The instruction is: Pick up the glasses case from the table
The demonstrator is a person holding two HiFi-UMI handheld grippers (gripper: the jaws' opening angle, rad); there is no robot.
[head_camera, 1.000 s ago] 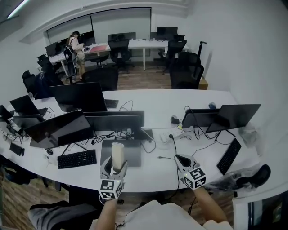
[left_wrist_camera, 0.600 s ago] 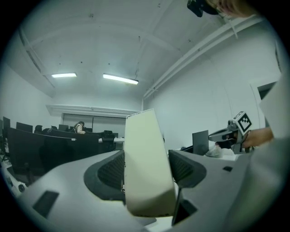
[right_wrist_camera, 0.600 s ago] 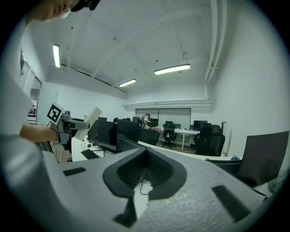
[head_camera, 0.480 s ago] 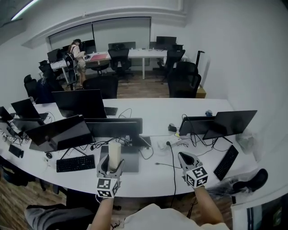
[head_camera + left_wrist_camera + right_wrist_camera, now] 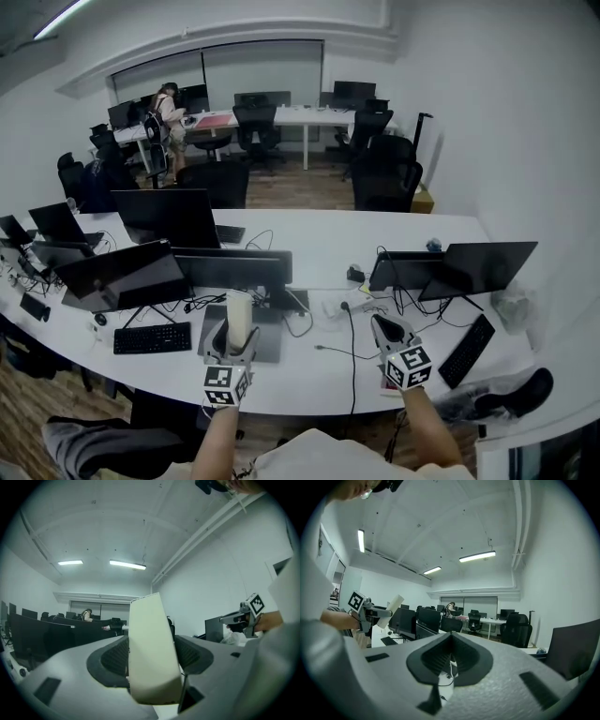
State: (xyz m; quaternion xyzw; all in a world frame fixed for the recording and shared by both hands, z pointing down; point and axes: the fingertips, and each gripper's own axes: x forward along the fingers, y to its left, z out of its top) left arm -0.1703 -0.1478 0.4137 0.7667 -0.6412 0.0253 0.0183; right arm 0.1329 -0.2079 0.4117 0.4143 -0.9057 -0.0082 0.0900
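Observation:
A cream-white glasses case (image 5: 238, 321) stands on end between the jaws of my left gripper (image 5: 230, 345), which is shut on it and holds it above the white table (image 5: 319, 234). In the left gripper view the case (image 5: 152, 651) fills the gap between both dark pads. My right gripper (image 5: 389, 330) hovers over the table's front edge, its jaws shut with nothing between them; the right gripper view shows its pads (image 5: 451, 660) meeting. That view also catches the left gripper (image 5: 370, 612) with the case (image 5: 392, 610).
Several monitors (image 5: 164, 217) and laptops, two keyboards (image 5: 152, 337) (image 5: 465, 350), cables and a black microphone cable (image 5: 351, 337) lie on the curved table. Office chairs (image 5: 384, 173) stand behind it. A person (image 5: 171, 111) stands at far desks. A black shoe (image 5: 511, 394) rests at lower right.
Both grippers have risen a little and drifted; the left still carries the case. The head view has shifted, so the table sits slightly lower and farther.

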